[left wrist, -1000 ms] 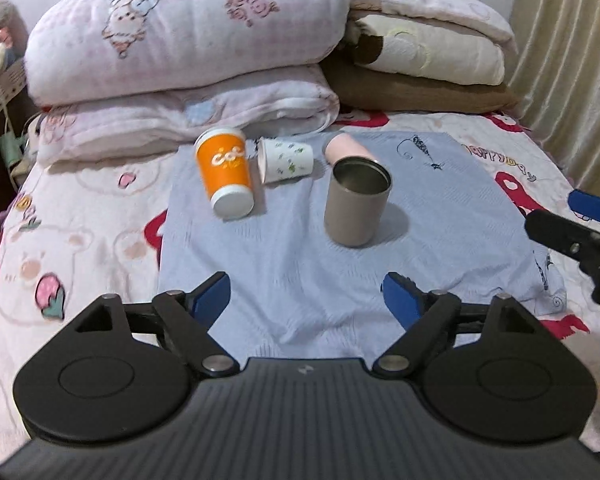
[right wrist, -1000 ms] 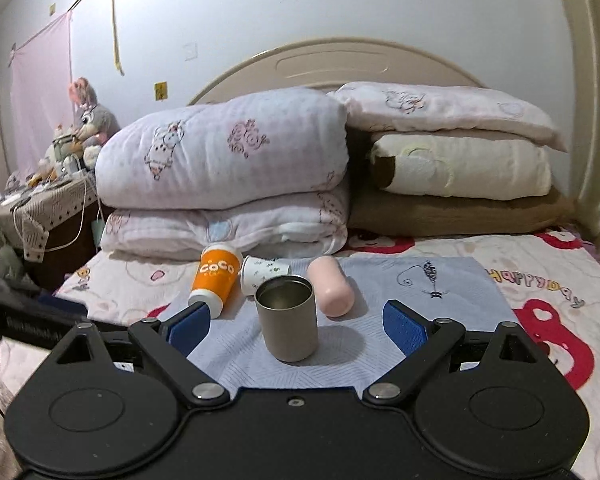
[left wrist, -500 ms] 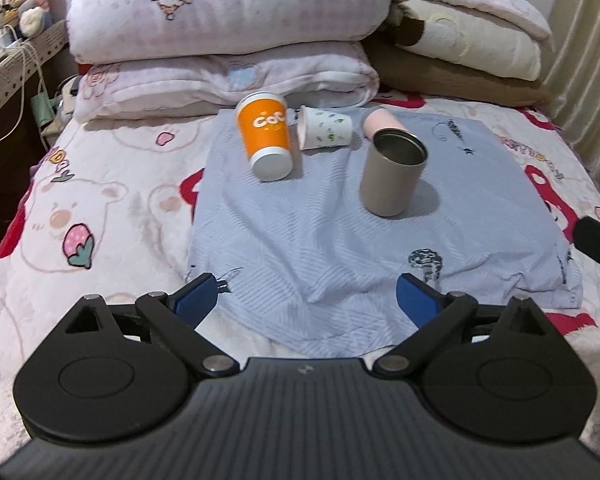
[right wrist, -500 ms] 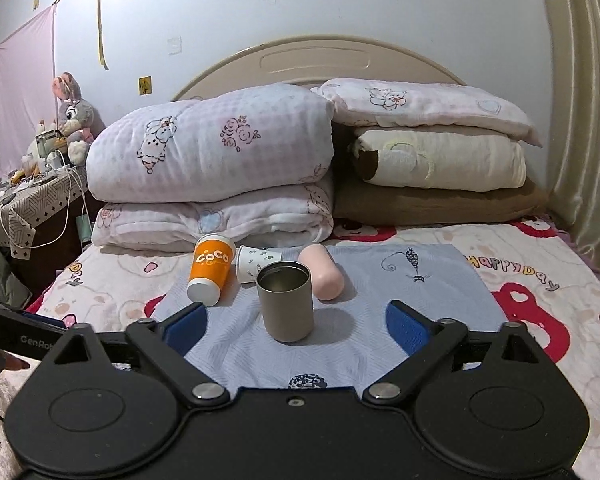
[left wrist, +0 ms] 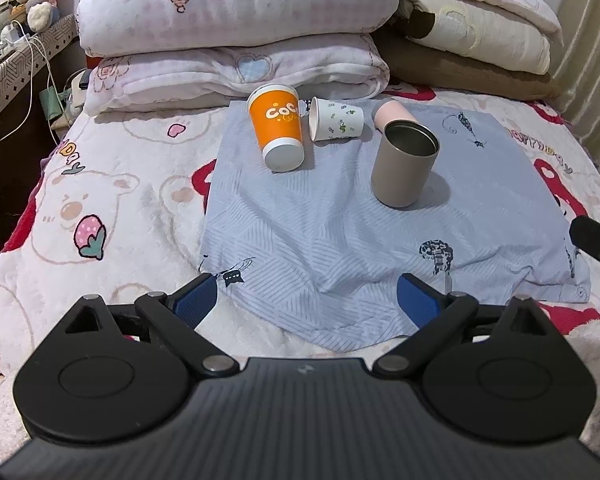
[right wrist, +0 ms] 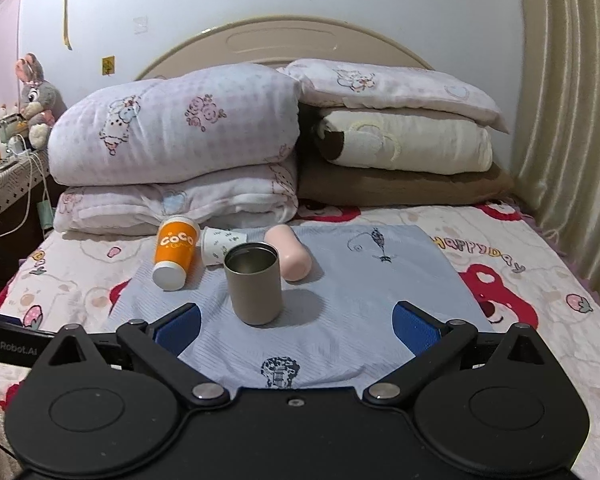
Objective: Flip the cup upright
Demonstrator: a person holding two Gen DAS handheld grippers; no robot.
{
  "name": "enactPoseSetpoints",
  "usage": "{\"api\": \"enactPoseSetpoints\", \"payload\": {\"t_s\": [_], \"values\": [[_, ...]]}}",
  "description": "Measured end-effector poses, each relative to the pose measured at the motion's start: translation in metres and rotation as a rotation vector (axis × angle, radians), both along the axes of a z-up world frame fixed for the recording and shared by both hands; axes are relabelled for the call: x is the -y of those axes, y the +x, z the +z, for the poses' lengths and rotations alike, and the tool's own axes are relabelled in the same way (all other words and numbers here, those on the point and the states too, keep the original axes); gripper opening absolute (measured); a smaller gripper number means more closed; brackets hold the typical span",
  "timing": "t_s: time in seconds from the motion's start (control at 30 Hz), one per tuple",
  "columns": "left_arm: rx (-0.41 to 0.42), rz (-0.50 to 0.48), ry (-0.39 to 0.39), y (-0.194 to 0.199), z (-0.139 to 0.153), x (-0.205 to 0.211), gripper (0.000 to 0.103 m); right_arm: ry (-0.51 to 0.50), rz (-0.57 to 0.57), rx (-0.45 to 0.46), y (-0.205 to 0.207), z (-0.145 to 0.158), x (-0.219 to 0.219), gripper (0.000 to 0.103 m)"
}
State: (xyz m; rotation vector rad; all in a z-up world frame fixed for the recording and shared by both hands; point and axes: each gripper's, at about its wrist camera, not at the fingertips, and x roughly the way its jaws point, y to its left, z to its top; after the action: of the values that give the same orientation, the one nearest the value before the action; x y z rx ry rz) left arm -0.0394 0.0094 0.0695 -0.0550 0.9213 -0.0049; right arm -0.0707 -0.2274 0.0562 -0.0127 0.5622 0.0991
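Both grippers have drawn back from the cups since the earlier frames, and the left one now looks down from higher, so more of the bed [left wrist: 112, 184] shows in front of the blue cloth [left wrist: 340, 240].

The left gripper [left wrist: 307, 300] hovers over the near edge of the cloth, tilted down toward it. Its blue fingers [left wrist: 194, 300] stand wide apart and hold nothing. The right gripper [right wrist: 296, 326] is held lower and more level, facing the pillows [right wrist: 180, 136]. Its fingers [right wrist: 414, 328] are also spread wide and touch nothing.

On the cloth the grey metal cup [left wrist: 404, 164] stands upright with its mouth open to the top, well apart from both grippers. Behind it lies a pink cup [right wrist: 290, 254] on its side. The small white patterned cup [left wrist: 334, 119] lies on its side too, mouth toward the orange cup [left wrist: 278, 126], which rests tilted with its white base toward the camera, just beside it.
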Motion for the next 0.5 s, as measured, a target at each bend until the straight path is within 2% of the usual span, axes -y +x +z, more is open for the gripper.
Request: {"api": "enactPoseSetpoints", "payload": {"t_s": [0.17,0.5], "values": [[-0.002,0.001,0.006,-0.0006,0.0000,-0.0003,0.098,-0.026,-0.034,-0.023,0.0030,-0.0022,-0.0032,0.103],[0.014,0.012,0.018,-0.0013,-0.0002,-0.0029,0.098,-0.035,-0.028,-0.032,0.0022,-0.0027,-0.0077,0.103]]}}
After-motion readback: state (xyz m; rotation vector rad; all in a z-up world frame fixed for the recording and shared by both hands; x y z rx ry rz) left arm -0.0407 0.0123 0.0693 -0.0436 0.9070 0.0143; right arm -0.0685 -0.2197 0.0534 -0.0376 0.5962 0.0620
